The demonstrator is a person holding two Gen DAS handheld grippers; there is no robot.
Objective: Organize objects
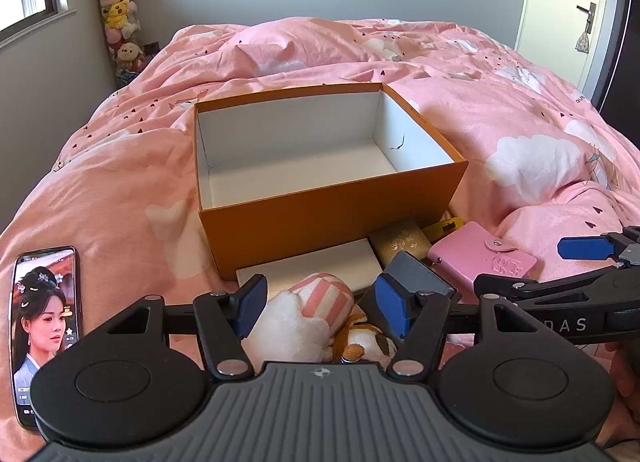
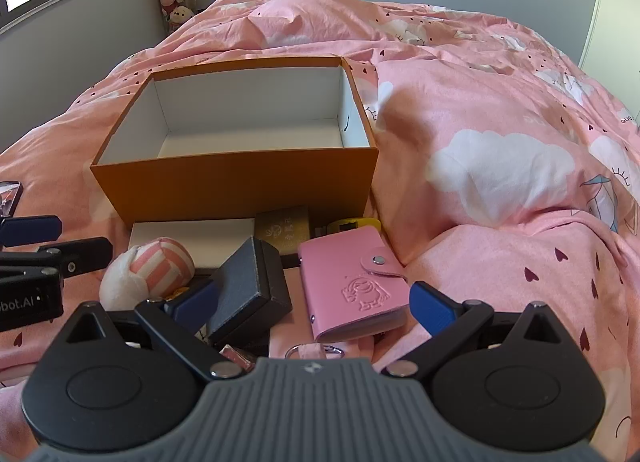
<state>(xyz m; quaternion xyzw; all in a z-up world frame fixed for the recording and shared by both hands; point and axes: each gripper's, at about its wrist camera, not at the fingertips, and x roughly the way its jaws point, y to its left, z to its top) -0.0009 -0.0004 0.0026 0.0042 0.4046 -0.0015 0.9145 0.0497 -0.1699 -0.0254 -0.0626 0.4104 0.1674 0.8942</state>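
Note:
An open orange box (image 1: 332, 217) with a bare white inside stands on the pink quilt (image 1: 120, 181). In front of it lie a flat white box (image 1: 320, 266), a gold box (image 1: 400, 240), a dark box (image 2: 248, 286), a pink snap wallet (image 2: 352, 286) and a pink-striped white plush (image 1: 312, 302). My left gripper (image 1: 322, 308) is open, low over the plush, which lies between its blue pads without being squeezed. My right gripper (image 2: 312, 304) is open wide, with the dark box and the pink wallet between its fingers, neither gripped.
A phone (image 1: 44, 326) with a lit screen lies on the quilt at the left. A small orange-and-brown plush (image 1: 360, 342) and a yellow item (image 1: 444, 227) sit among the pile. A tall stack of stuffed toys (image 1: 118, 21) fills the far corner by the window; a door (image 1: 576, 21) is at the right.

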